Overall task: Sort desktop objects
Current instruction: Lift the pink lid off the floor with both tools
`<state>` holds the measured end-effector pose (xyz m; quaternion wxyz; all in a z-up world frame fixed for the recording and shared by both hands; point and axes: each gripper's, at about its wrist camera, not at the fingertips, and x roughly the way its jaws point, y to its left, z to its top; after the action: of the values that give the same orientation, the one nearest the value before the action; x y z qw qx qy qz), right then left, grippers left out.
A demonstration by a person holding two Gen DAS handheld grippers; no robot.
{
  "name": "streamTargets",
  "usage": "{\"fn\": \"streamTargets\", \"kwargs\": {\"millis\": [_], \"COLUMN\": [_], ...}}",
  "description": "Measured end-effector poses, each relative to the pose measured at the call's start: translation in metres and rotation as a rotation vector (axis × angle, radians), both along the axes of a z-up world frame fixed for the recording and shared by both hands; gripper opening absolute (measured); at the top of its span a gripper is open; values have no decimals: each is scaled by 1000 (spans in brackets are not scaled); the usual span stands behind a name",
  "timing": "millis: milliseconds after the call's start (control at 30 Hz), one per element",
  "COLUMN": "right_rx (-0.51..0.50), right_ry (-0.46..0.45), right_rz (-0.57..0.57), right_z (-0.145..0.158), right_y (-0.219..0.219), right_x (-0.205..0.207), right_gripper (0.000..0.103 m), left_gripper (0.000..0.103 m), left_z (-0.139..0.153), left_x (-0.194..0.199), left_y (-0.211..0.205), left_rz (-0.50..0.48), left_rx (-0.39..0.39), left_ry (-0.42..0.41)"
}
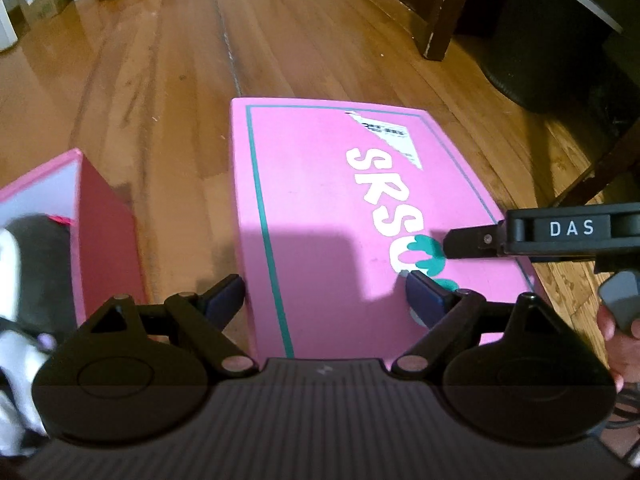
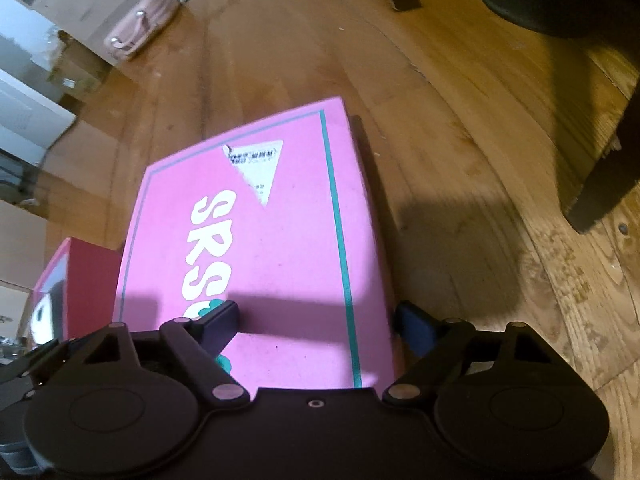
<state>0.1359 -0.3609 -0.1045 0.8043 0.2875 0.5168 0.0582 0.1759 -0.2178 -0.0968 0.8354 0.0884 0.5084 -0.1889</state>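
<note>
One pink lid [image 1: 320, 208], one open box [image 1: 60, 232], floor.

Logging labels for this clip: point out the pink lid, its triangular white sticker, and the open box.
pink lid [image 1: 320, 216], left wrist view, bare pink top.
triangular white sticker [image 2: 258, 168], right wrist view, sticker middle.
open box [image 1: 106, 232], left wrist view, red side wall.

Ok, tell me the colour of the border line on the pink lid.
Teal-green border line, clearest in the left wrist view.
</note>
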Motion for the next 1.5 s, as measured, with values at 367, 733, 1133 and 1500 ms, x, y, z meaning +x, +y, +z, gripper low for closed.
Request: {"fn": "streamTargets", "kwargs": {"millis": [367, 733, 1133, 1500], "right_rx": [120, 209, 253, 267], "right_ry": [-138, -238, -268, -292], "right_rz": [56, 119, 164, 237], "right_z": [33, 58, 54, 47], "right_y": [22, 81, 167, 201], "right_x": [-17, -29, -19, 0], "right_gripper": [89, 89, 87, 87], "left_gripper": [88, 88, 88, 88], "left_z": [60, 100, 99, 75], "left_x": [-11, -37, -42, -27], "left_y": [29, 88, 172, 224], "left_rz": [12, 81, 191, 290], "left_rx": [108, 181, 194, 101], "left_ry": [-29, -91, -100, -82]}}
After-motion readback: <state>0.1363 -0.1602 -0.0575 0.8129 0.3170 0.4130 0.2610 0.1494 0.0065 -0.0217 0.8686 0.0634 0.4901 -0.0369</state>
